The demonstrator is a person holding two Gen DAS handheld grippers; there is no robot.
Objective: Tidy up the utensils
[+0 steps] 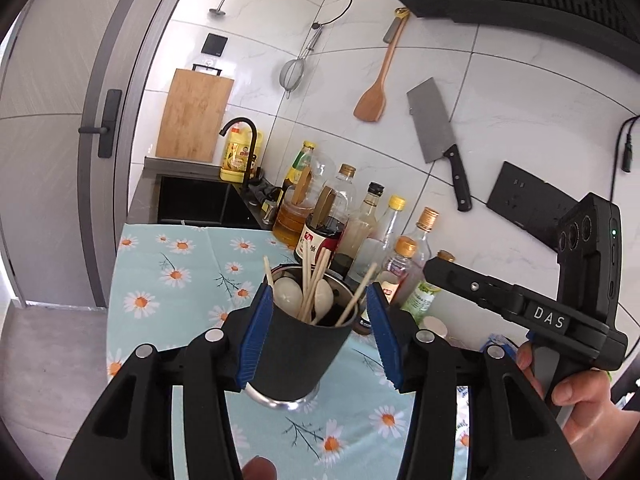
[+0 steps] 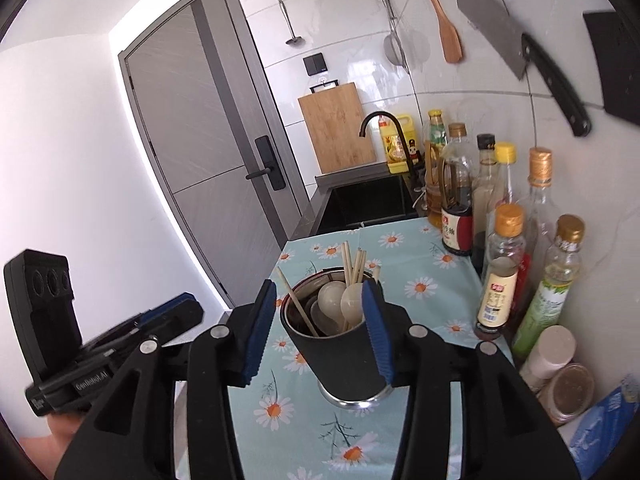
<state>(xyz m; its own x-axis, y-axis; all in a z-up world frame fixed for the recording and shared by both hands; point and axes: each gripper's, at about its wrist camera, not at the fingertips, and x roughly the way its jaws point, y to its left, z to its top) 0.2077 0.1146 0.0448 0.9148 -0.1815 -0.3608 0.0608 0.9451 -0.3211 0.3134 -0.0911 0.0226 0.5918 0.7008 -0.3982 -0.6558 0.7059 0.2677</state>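
Standing upright on the flowered table (image 2: 424, 240), the dark cup (image 2: 340, 354) holds chopsticks (image 2: 354, 266) and pale spoons (image 2: 340, 300), bottles (image 2: 502, 272) ranked just beside it along the wall. The right claw (image 2: 320, 330) is open, its blue pads to either side of the cup; contact cannot be confirmed. The left claw (image 1: 320, 330) is likewise open, one pad seemingly against the cup wall, the other apart. Judged step: utensils gathered, cup about to be grasped or just set down. Any next move calls for an even squeeze, keeping the cup vertical so the chopsticks stay in.
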